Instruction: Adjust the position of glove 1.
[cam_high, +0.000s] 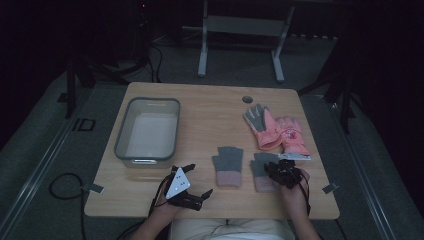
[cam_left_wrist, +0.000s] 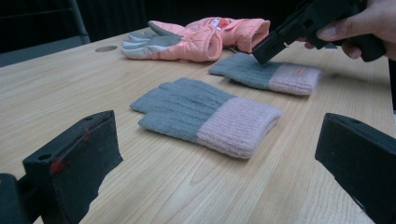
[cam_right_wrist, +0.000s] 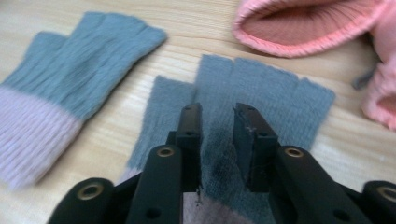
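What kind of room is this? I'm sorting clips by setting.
Probably a lab or recording workspace, not a home: a bare light wooden table in a dark room, cables on grey carpet, and a metal-legged stand behind.

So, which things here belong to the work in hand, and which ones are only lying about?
In the work:
- right knit glove, grey with pink cuff, under the right gripper, jaws slightly apart above it
- left knit glove, its pair

Lying about:
- pink ski gloves
- grey plastic bin
- left gripper, open, over the bare table
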